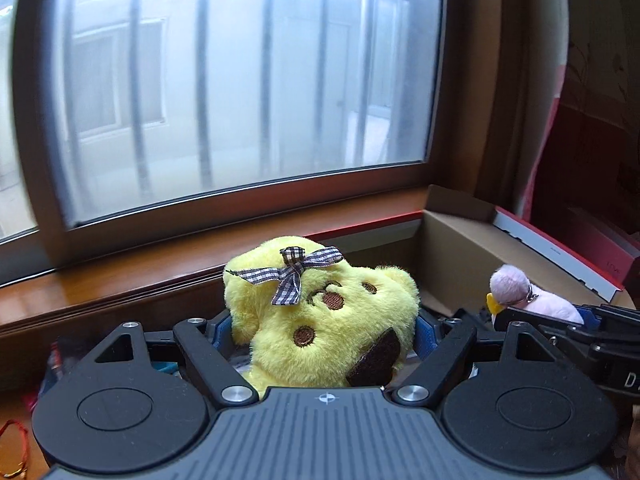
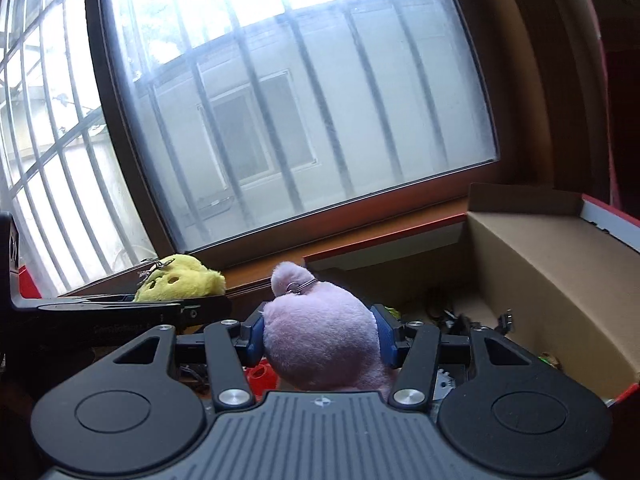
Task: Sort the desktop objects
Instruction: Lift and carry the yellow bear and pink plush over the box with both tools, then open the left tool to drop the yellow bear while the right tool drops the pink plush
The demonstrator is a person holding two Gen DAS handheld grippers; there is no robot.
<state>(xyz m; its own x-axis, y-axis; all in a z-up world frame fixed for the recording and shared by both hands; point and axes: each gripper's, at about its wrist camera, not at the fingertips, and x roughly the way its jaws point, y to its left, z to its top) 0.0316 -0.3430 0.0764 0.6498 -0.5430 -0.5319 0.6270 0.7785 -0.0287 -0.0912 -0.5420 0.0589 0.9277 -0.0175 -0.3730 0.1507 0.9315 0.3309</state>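
Progress: two toys are lifted, none yet dropped into the cardboard box (image 2: 532,280).
Left tongs (image 1: 324,328): clamped on yellow plush (image 1: 320,312), left of box.
Right tongs (image 2: 320,336): clamped on pink plush (image 2: 320,340), beside box.
Remaining: both releases.

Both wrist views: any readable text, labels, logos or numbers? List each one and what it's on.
"D": white character, cut off by the frame edge, on the right gripper body in the left wrist view.
Faint embossed lettering on the left gripper body in the right wrist view: too dim to read.
Small grey print on the white edge of the red box lid: too small to read.
Crosshair mark on each camera mount: a sign, no words.
Yellow plush toy and pink plush toy: no text.
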